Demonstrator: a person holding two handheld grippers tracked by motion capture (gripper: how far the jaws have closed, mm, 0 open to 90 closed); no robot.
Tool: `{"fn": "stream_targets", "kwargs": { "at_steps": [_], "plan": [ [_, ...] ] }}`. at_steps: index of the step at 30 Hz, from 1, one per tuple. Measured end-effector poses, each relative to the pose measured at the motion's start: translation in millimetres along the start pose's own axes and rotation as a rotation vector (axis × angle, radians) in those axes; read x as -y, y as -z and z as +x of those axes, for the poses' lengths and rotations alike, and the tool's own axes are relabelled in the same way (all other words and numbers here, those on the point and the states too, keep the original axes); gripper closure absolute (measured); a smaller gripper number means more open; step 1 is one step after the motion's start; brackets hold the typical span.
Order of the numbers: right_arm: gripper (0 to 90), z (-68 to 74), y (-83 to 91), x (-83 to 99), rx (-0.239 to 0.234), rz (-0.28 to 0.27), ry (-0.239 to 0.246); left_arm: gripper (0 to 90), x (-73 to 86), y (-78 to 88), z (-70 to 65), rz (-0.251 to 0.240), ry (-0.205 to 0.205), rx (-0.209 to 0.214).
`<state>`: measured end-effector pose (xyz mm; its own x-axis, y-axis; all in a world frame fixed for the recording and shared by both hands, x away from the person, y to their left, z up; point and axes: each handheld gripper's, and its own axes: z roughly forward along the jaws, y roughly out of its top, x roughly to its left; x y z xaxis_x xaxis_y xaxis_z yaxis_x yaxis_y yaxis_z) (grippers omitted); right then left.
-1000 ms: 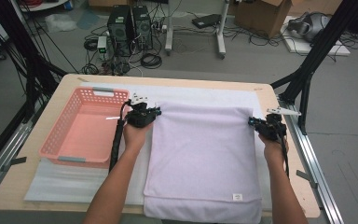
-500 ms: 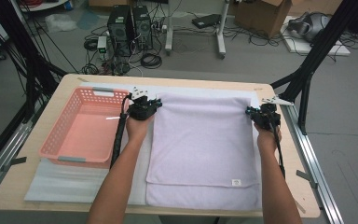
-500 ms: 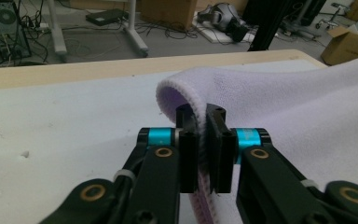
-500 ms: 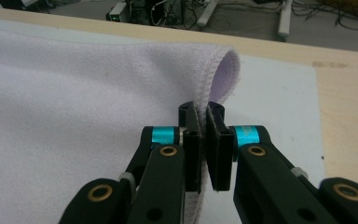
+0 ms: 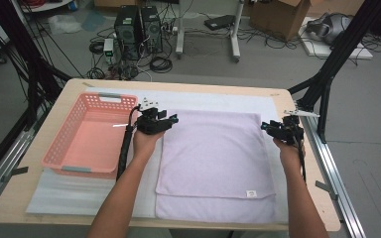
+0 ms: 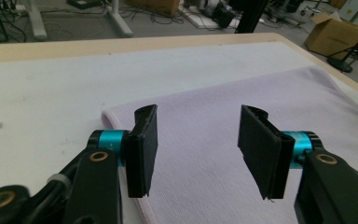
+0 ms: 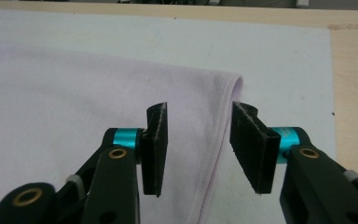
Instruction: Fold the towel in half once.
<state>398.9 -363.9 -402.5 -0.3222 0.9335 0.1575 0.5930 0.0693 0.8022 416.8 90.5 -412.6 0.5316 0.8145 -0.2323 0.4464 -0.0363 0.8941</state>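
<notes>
Left gripper [image 5: 171, 119]: hovering over the towel's far left corner, jaws standing apart after just opening, nothing pressing between the pads
Left gripper view: the left gripper [image 6: 198, 154] is looking along the towel [image 6: 242, 116]; the cloth's rounded corner is lying flat just beyond and beside the left-hand pad, the pads clear of it
Right gripper [image 5: 269, 128]: hanging at the towel's far right corner, jaws parted after just opening, gripping nothing
Right gripper view: the towel [image 7: 74, 112] edge is running up between the right gripper [image 7: 198, 149] pads and curving to its corner just ahead of them, cloth lying loose on the mat [image 7: 279, 51]
Towel [image 5: 213, 158]: lying folded and flat between the two grippers, stretching from their tips back towards the person, a small label sitting near its near right edge
Mat [image 5: 218, 101]: lying white under the towel and both grippers
Basket [image 5: 87, 144]: pink, sitting just outside the left gripper, away from the towel
Table [image 5: 44, 134]: carrying it all, its wooden rim showing beyond the mat
</notes>
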Motion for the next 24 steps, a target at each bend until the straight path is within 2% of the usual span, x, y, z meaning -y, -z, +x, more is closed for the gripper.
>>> {"fn": "stream_targets", "kwargs": {
  "at_steps": [2,5,6,7,9,12,16,18,24],
  "plan": [
    [49.8,1.9,7.0,0.9,-0.025,0.021,-0.002,45.9,4.5,7.4,-2.4,-0.018,-0.002,0.008],
    [48.5,7.4,20.2,5.3,-0.044,0.014,0.034,43.8,13.6,19.4,-5.0,-0.025,0.012,0.024],
    [47.9,9.0,23.7,7.6,-0.052,0.022,0.039,43.8,16.9,24.0,-5.8,-0.025,0.011,0.028],
    [47.9,10.6,27.4,10.8,-0.059,0.024,0.045,43.7,18.7,27.3,-7.3,-0.001,0.011,0.032],
    [48.2,14.7,34.7,18.4,-0.065,0.035,0.06,43.2,24.7,36.3,-11.7,-0.015,-0.006,0.033],
    [48.4,21.2,46.0,32.1,-0.065,0.053,0.084,44.1,34.8,49.7,-17.7,-0.009,-0.004,0.044],
    [48.7,29.9,62.2,54.9,-0.069,0.063,0.09,45.1,52.4,68.1,-28.4,0.007,-0.014,0.058],
    [48.8,32.7,68.8,65.8,-0.065,0.068,0.099,45.6,63.5,77.6,-33.0,0.01,-0.005,0.071],
    [50.0,43.5,95.6,101.7,-0.057,0.072,0.092,47.6,94.0,109.6,-43.2,0.022,0.011,0.085]
  ]
}}
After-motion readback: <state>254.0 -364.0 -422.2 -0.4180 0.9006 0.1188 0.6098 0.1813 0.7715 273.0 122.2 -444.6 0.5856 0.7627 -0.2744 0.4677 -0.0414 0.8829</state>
